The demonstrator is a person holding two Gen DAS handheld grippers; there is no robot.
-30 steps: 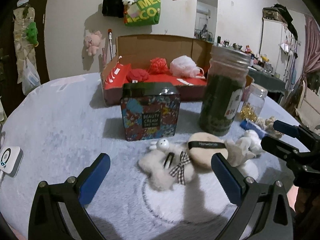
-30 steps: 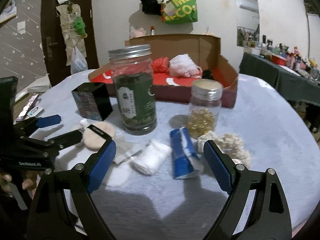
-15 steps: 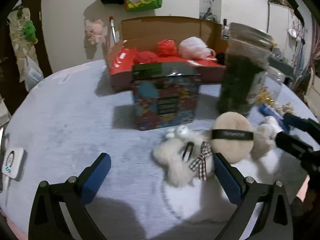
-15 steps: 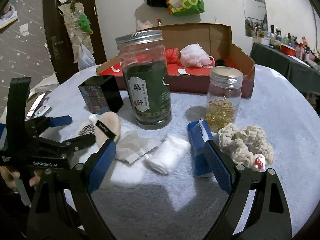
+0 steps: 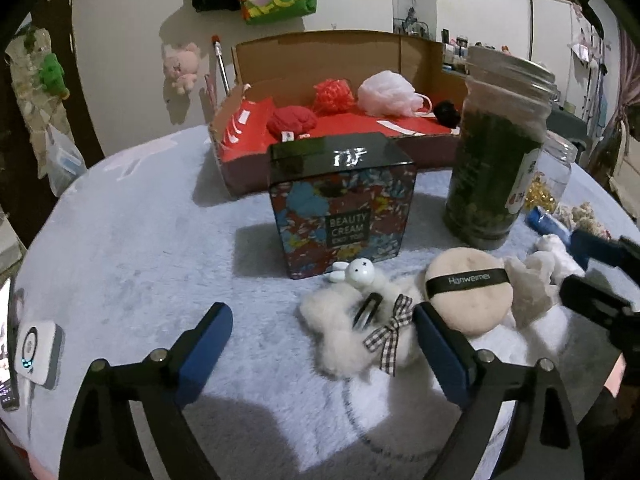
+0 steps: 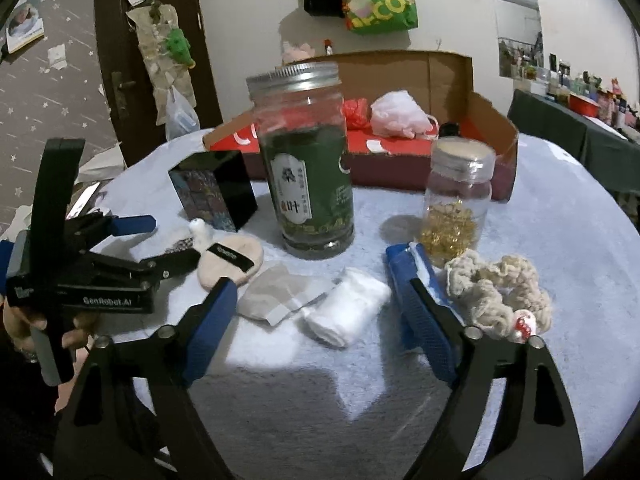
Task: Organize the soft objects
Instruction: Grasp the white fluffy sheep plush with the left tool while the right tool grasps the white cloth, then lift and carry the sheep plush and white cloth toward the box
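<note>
A white fluffy scrunchie (image 5: 344,332) with a bunny charm and checked bow lies just ahead of my open left gripper (image 5: 320,344), close to its right finger. A beige powder puff (image 5: 468,296) (image 6: 230,262) lies beside it. My open right gripper (image 6: 316,332) hovers over a white folded cloth (image 6: 346,312), a grey sachet (image 6: 280,294), a blue packet (image 6: 408,276) and a cream crochet scrunchie (image 6: 496,292). An open cardboard box (image 5: 320,60) at the back holds red and pink soft items (image 5: 384,92). Both grippers are empty.
A floral beauty cream tin (image 5: 340,208), a tall green tea jar (image 6: 306,160) and a small jar of gold pieces (image 6: 456,204) stand mid-table. A white device (image 5: 38,348) lies at the left edge. Bags hang on the back wall.
My left gripper has moved left and closer, so the fluffy scrunchie and puff now sit toward its right finger. My right gripper has come closer to the cloth and the scrunchie.
</note>
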